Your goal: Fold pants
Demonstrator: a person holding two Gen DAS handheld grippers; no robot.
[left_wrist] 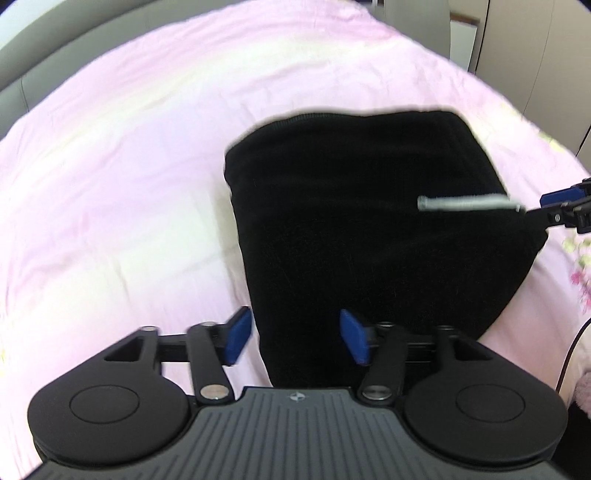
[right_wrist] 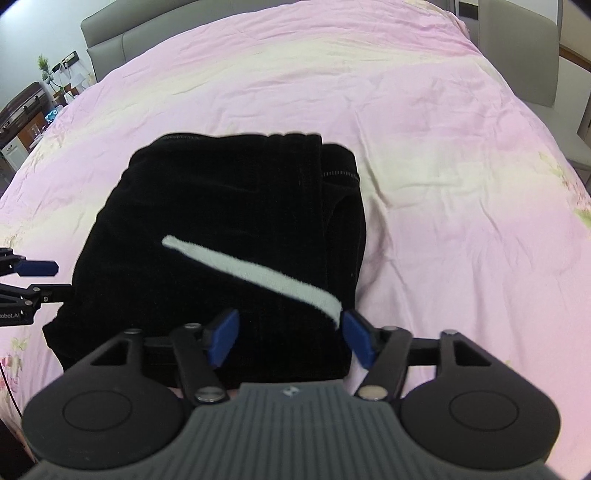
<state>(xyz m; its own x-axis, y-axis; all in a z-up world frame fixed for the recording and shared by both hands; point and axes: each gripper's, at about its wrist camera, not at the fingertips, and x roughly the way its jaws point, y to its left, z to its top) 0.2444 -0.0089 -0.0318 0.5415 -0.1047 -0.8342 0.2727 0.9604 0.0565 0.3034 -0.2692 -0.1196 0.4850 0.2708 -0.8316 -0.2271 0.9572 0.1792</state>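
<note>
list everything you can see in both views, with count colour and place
pants: one, black, folded into a thick stack in the middle of the bed
drawstring: one, white, lying slantwise across the top of the pants
bedcover: one, pink with pale yellow patches and flowers at the edges, under the pants
headboard: one, grey, at the far end of the bed
plant: one, green, far left on a side table
left gripper: one, black with blue pads, open over the near left corner of the pants
right gripper: one, black with blue pads, open over the near right edge of the pants
</note>
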